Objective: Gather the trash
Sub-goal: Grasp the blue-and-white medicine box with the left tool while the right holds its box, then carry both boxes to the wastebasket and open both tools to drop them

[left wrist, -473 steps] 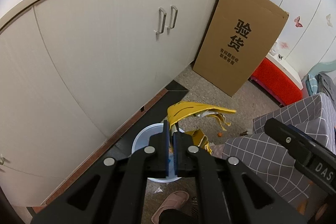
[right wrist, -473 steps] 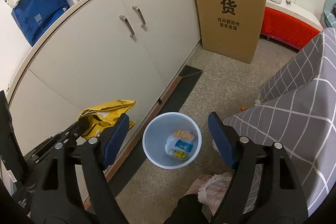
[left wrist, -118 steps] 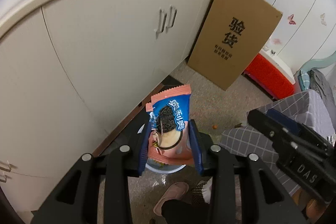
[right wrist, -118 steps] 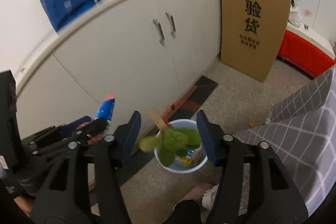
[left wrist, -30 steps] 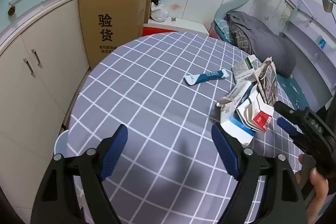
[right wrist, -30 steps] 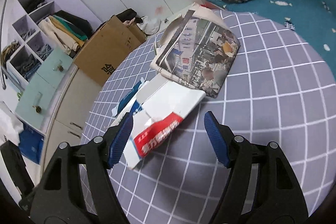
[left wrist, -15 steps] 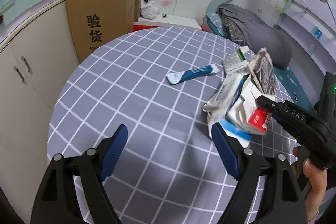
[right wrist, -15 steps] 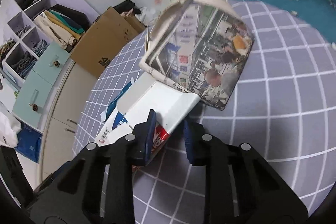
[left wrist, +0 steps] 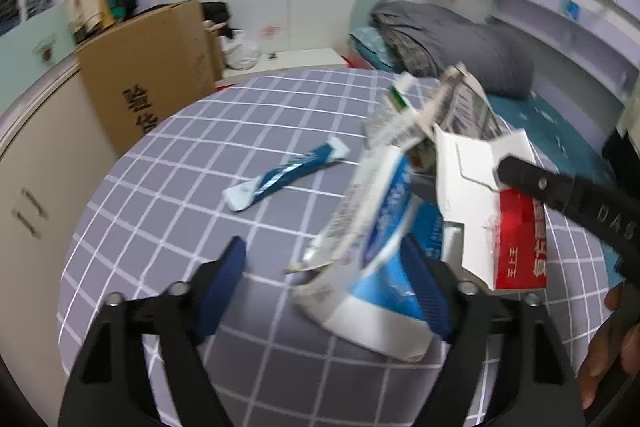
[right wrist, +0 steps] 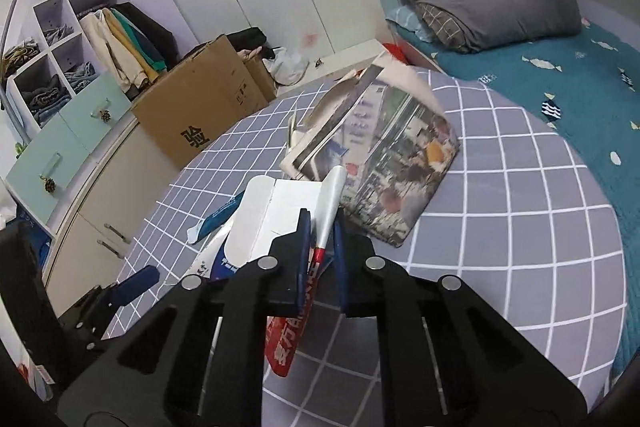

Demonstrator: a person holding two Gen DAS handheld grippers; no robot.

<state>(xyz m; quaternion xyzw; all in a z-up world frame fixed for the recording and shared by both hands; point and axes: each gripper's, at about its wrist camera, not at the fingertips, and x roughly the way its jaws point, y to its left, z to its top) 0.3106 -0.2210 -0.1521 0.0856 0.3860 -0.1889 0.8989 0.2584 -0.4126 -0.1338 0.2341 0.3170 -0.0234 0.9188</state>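
Cardboard box [right wrist: 200,115]: two big black characters. From my right-hand camera I read the upper one, 验; the lower is cut off by the table edge. From my left-hand camera both are blurred.
Red-and-white carton [left wrist: 516,247] clamped in my right gripper [right wrist: 320,239]: white characters on the red panel; I make out 复方 and, smaller, 王上王. The rest is too blurred.
My right gripper's arm, seen from the left: faint raised letters "DAS".
Blue-and-white flattened box [left wrist: 380,247]: print on it, unreadable.
Newspaper [right wrist: 392,163]: printed, nothing legible.
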